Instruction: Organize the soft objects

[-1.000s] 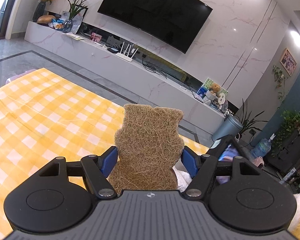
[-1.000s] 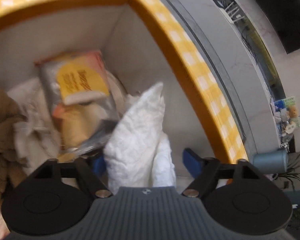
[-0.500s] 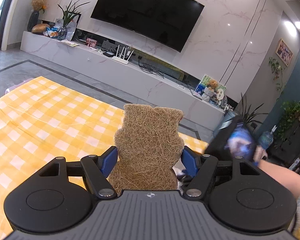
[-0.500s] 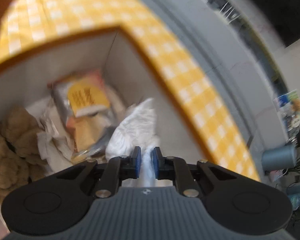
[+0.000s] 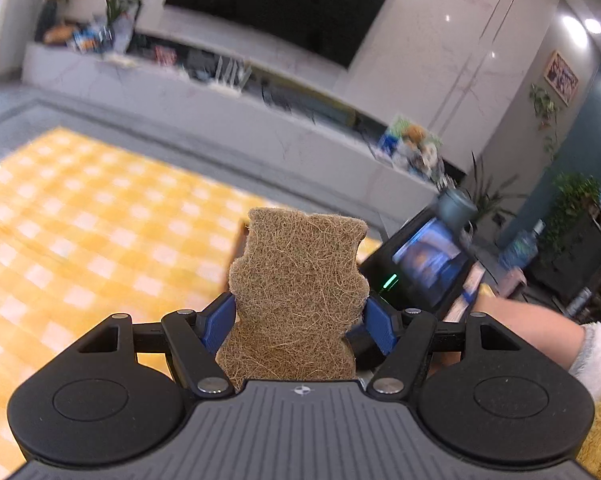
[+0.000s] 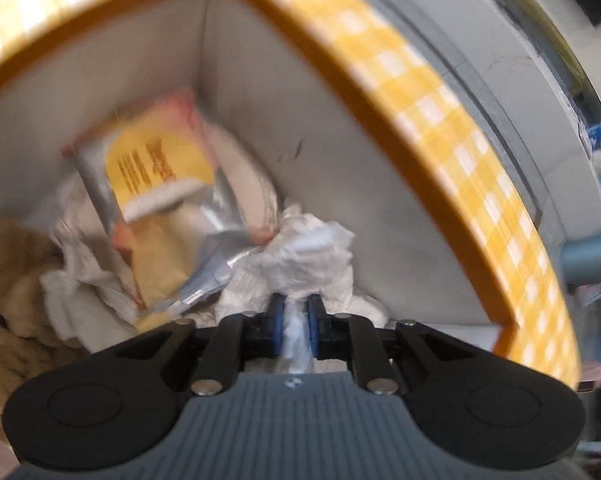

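Coarse, fibrous, bear-shaped scouring pad (image 5: pixel 298 300); crumpled white tissue (image 6: pixel 300 256).

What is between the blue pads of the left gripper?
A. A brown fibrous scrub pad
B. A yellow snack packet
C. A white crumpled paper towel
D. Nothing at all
A. In the left wrist view, the brown fibrous scrub pad stands upright in the left gripper, with a blue pad against each of its sides.

Rough fibrous scouring pad (image 5: pixel 298 296); crinkled white tissue (image 6: pixel 300 256).
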A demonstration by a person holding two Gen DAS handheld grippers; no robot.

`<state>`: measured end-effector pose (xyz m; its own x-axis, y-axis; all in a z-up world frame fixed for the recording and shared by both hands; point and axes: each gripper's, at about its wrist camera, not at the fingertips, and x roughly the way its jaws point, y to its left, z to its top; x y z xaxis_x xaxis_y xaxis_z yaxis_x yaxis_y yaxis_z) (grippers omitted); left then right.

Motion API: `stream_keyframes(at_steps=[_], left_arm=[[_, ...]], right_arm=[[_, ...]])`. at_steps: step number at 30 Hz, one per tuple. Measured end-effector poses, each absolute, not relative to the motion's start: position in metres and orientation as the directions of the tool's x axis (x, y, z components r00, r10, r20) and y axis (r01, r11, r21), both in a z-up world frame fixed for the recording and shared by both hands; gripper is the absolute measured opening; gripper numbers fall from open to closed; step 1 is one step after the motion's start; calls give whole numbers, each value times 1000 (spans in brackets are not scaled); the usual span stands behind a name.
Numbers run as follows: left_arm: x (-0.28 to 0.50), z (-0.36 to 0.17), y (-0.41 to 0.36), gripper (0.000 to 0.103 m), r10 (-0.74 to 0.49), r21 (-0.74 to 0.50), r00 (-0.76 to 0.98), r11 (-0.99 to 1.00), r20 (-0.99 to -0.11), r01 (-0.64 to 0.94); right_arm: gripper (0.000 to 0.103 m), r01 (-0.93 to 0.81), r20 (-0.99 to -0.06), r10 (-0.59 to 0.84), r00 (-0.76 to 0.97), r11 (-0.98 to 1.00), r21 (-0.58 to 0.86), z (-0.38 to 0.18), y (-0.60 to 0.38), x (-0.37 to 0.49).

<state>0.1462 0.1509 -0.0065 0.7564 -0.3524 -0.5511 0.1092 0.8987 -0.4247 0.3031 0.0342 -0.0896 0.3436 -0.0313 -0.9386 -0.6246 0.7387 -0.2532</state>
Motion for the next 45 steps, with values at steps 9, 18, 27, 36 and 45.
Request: stream_keyframes(at_steps=[9, 18, 27, 36, 45], left_arm=[[167, -32, 104, 80, -411, -367, 582, 909, -702, 199], [170, -56, 68, 78, -290, -242, 536, 957, -792, 161], [175, -54, 60, 82, -249, -191, 532, 968, -809, 162], [156, 10, 102, 84, -404, -325, 538, 915, -740, 239], [152, 10, 115, 80, -134, -101, 662, 991, -738, 89]], right_arm=[[45, -542, -827, 71, 558, 786, -298, -21, -7, 266], [45, -550, -807, 87, 584, 773, -315, -16, -10, 243], [46, -544, -790, 115, 602, 784, -300, -6, -16, 234], [40, -450, -755, 257, 603, 891, -56, 13, -46, 230], [18, -606, -833, 325, 448, 795, -16, -34, 8, 207]])
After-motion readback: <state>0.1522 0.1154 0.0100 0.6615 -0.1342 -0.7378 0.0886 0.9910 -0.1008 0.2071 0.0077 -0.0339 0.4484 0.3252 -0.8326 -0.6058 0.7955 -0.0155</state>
